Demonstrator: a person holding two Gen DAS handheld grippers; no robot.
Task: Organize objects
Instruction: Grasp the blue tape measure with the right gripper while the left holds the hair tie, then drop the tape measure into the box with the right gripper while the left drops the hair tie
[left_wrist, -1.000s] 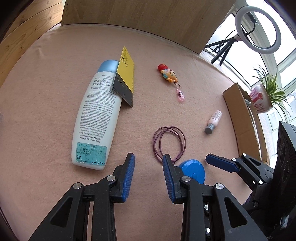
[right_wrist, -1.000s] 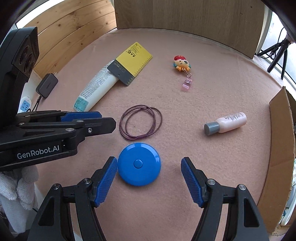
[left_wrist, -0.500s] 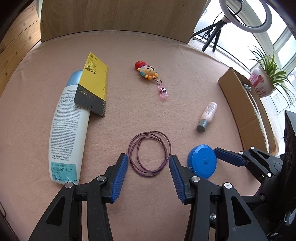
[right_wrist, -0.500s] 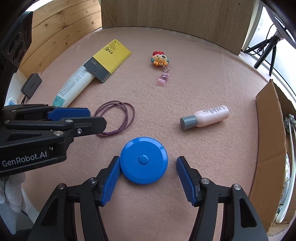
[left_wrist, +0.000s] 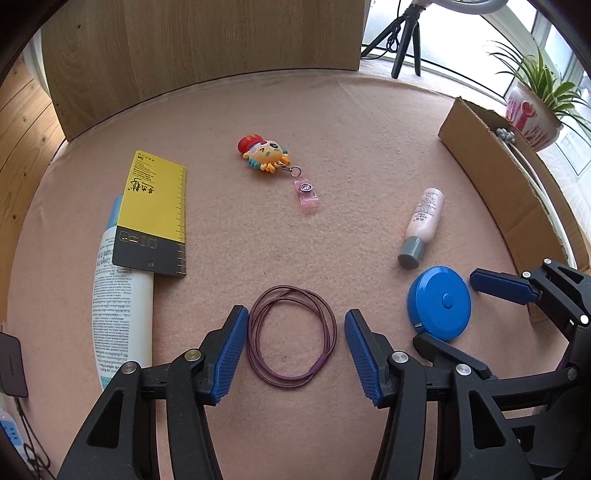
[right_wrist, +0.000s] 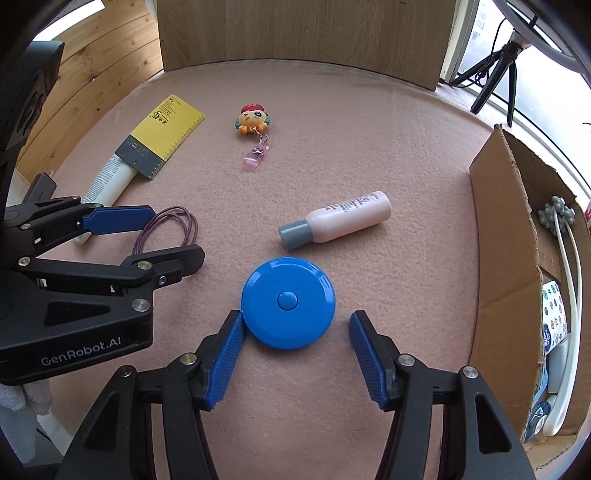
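1. Left gripper (left_wrist: 293, 350): jaws apart, straddling the purple cord loop (left_wrist: 291, 334) lying on the pink felt mat (left_wrist: 332, 147); pads clear of the cord.
2. Right gripper (right_wrist: 295, 360): jaws apart around the blue round tape measure (right_wrist: 289, 302); left pad at its rim, right pad apart from it.
3. Open mat lies beyond both grippers; the cardboard box (right_wrist: 506, 266) walls the right edge, a wooden panel (left_wrist: 199, 48) the far edge.
4. Only the right wrist view shows the box's contents; only the left wrist view shows the potted plant (left_wrist: 535, 107).
5. Around: pink bottle (right_wrist: 340, 221) just beyond the tape measure, cartoon keychain (left_wrist: 267, 153), yellow card (left_wrist: 155, 212) overlapping the white tube (left_wrist: 123, 314).
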